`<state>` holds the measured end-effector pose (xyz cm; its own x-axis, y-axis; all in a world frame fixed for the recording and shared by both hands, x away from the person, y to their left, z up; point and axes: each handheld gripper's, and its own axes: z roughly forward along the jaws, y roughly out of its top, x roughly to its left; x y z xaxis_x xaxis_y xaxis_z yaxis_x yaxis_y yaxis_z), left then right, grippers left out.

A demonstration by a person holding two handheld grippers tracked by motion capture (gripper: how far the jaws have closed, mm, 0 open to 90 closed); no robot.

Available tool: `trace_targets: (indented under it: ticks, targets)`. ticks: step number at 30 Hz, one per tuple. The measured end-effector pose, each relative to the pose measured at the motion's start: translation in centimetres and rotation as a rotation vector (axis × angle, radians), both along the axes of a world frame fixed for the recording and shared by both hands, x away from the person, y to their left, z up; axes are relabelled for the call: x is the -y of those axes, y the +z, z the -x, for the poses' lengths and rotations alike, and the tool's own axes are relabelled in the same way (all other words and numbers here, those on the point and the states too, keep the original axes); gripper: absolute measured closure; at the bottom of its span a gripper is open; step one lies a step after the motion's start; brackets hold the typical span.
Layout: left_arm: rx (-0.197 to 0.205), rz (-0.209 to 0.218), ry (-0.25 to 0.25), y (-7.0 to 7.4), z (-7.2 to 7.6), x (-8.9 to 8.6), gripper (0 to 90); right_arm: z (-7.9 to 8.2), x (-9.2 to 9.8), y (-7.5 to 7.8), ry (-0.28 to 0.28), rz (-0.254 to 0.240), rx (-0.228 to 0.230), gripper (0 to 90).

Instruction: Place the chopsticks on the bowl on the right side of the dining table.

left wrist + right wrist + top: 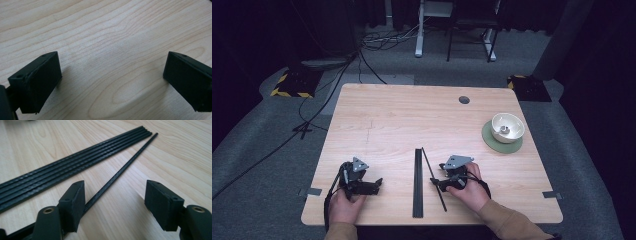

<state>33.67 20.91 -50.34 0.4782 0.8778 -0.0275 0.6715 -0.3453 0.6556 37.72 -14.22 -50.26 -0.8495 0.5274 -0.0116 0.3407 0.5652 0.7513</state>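
1. Currently nearest the table edge: both hands are resting on the pale wood-grain table [402, 115], each holding a gripper.
2. Left gripper [378, 183] is lying near the front left, jaws spread wide with bare wood between them in the left gripper view [112, 72]. Looks idle.
3. Right gripper [433, 182] is working the thin black ridged single strip [120, 172]. Jaws are standing well apart; the strip is running up between them, right beside the left-hand pad in the right gripper view, well clear of the other pad. Not pinched yet.
4. That strip is lying loose and slightly angled, just right of the flat black bundle of matching long strips [418, 182], which is sitting straight at table centre, front to middle.
5. Step, as I'm reading it: lining up to pick the single strip.
6. Next move is calling for: centring the strip between the pads, lowering to the wood, closing squarely. It's thin and flat, so it could slip out or tip.
7. Further back right: a cream round bowl [507, 127] is sitting on a dull green round mat [490, 141], well apart from the work.
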Motion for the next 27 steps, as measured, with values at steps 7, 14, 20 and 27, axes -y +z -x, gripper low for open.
trace_targets:
  ticks: [7, 14, 20, 27]
  targets:
    - [0.000, -0.001, 0.000, 0.0, 0.0, 0.0, 1.9, -0.6, 0.8, 0.1, -0.031, 0.005, -0.001, 33.8]
    - [-0.001, 0.001, -0.001, 0.0, 0.0, 0.0, 1.9, -1.0, 1.3, 0.2, -0.050, -0.004, -0.004, 33.7]
    - [-0.001, 0.001, -0.001, 0.0, 0.0, 0.0, 1.9, 0.0, 1.8, 1.6, -0.028, -0.017, -0.014, 40.6]
    - [-0.001, 0.001, -0.001, 0.0, 0.0, 0.0, 1.9, 1.5, 2.1, 1.9, 0.004, 0.020, -0.069, 52.7]
